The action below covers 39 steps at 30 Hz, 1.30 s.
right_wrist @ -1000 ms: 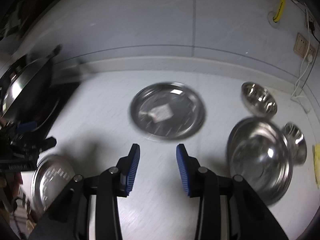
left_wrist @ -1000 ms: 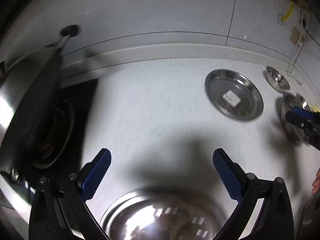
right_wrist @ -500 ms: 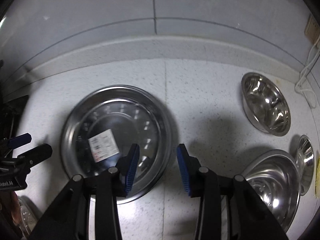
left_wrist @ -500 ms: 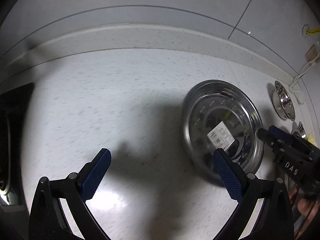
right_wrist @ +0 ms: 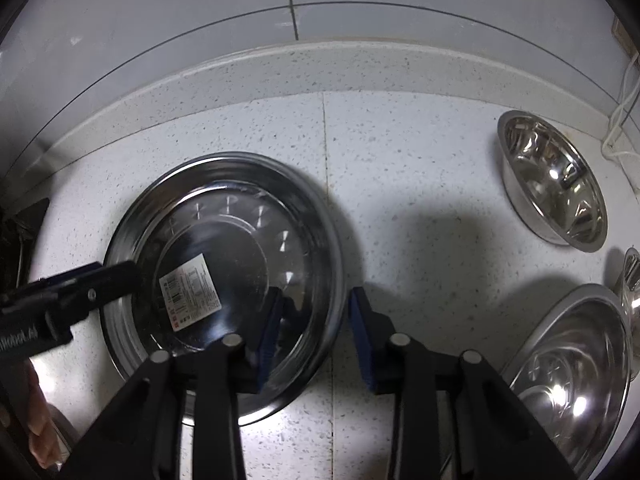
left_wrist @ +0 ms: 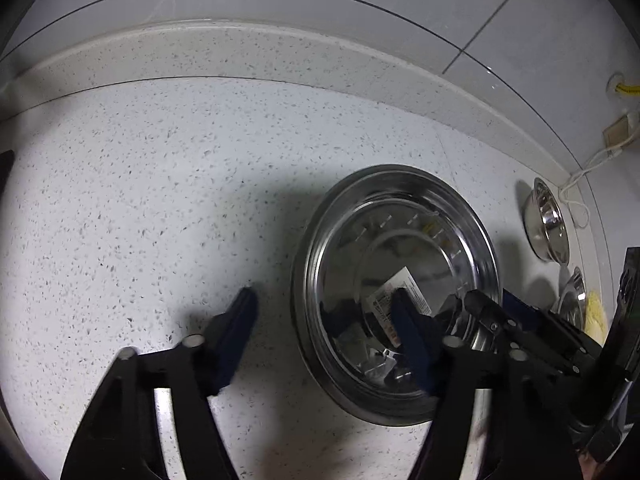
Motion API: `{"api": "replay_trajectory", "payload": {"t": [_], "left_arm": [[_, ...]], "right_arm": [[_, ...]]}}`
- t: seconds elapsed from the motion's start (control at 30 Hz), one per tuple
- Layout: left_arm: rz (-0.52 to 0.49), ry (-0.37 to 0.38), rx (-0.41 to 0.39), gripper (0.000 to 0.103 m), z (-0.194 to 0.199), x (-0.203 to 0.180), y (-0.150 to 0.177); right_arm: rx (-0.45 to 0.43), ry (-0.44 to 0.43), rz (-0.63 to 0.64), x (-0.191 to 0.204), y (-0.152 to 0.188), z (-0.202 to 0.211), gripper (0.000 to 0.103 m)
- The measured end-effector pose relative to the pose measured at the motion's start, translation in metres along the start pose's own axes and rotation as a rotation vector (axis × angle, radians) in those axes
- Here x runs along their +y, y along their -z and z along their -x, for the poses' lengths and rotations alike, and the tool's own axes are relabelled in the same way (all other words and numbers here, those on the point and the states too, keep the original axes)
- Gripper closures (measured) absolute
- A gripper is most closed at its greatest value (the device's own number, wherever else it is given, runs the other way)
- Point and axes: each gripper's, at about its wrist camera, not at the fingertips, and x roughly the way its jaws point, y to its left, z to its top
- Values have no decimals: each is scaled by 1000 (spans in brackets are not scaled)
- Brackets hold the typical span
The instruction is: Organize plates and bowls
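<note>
Speckled countertop (right_wrist: 400, 160): both grippers, left (left_wrist: 324, 312) and right (right_wrist: 314, 316), half-closed, closing astride steel plate (right_wrist: 224, 280) rim, ungripped; bowls at 3 o'clock (right_wrist: 556, 184) unsorted.

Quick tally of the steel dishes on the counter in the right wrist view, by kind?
Plates: 1, the labelled plate
Bowls: 3, the far bowl, the near large bowl, and a small bowl cut off at the right edge
Total: 4

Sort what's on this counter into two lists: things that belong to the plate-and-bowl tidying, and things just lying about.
Belongs to the job:
- labelled steel plate
- steel bowl by the wall
- large bowl at lower right
- small bowl at the right edge

Just lying about:
- white cable
- wall socket
- yellow cloth
</note>
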Motion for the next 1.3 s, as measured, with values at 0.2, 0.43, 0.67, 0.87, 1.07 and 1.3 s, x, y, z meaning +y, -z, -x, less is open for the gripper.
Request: {"api": "replay_trajectory", "payload": {"t": [0.2, 0.43, 0.67, 0.87, 1.07, 1.3], "left_arm": [[15, -61, -4, 96, 0, 5, 1], [-1, -63, -71, 96, 38, 12, 18], [-26, -53, -165, 96, 117, 27, 51], [-38, -34, -217, 95, 182, 50, 96], [-28, -32, -228, 95, 226, 89, 154], [11, -24, -165, 95, 241, 127, 205]], "right_arm": [[-18, 18, -6, 1, 4, 5, 89], [-93, -16, 26, 13, 17, 39, 90], [-180, -63, 60, 43, 40, 112, 90], [-219, -105, 107, 87, 78, 166, 91], [-224, -167, 150, 137, 128, 214, 91], [-142, -214, 159, 171, 178, 221, 91]]}}
